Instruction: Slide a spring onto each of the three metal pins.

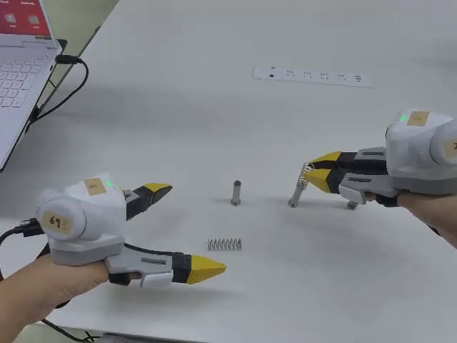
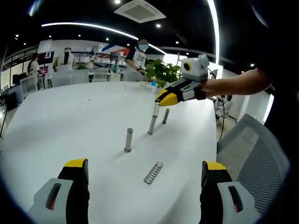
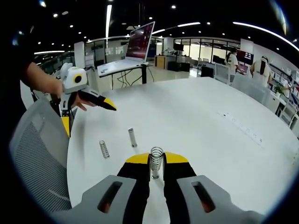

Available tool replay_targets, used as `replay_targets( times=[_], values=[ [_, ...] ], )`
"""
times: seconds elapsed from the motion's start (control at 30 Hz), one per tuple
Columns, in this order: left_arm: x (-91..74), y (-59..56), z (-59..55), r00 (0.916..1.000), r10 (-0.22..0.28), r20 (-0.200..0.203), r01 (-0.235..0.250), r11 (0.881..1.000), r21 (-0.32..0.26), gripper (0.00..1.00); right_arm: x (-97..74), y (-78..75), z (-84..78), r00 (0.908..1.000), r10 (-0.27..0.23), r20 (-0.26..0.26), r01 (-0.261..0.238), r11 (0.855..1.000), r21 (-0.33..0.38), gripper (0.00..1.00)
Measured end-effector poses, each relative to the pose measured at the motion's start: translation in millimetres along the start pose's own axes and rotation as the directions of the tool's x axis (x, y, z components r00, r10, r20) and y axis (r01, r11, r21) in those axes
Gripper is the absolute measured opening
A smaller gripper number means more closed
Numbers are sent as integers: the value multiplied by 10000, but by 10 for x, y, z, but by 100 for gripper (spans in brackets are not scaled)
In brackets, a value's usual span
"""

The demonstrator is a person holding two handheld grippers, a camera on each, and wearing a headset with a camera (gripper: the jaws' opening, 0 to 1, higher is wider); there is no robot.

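White workbench (image 1: 214,128): right hand-held gripper (image 1: 315,170) tight around a spring (image 1: 305,174) atop a pin (image 1: 295,196); left hand-held gripper (image 1: 194,229) wide, loose spring (image 1: 224,244) ahead.

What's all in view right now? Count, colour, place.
table: 1, white, under everything
laptop: 1, white, red screen, far left
cable: 1, black, plugged in beside laptop
power strip: 1, white, far side
pins: 3, silver, upright mid-table; bare pin, middle pin, end pin
loose spring: 1, silver, lying near bare pin
held spring: 1, silver, atop middle pin
chair: 1, grey mesh, table edge
left gripper: open, empty
right gripper: shut on held spring
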State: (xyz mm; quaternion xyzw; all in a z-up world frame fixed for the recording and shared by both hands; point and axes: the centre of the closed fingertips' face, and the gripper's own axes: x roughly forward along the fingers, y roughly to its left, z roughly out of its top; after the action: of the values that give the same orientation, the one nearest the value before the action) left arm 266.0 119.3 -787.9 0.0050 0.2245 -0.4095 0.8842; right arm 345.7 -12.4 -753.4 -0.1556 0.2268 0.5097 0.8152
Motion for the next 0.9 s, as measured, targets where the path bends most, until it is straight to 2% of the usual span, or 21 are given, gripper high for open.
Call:
replay_targets(
  times=[0.9],
  values=[
    [-14,36,-19,9999,102,-4,-102,9999,-50,98,88,27,-152,9993,106,-368,-104,9999,31,8]
  ],
)
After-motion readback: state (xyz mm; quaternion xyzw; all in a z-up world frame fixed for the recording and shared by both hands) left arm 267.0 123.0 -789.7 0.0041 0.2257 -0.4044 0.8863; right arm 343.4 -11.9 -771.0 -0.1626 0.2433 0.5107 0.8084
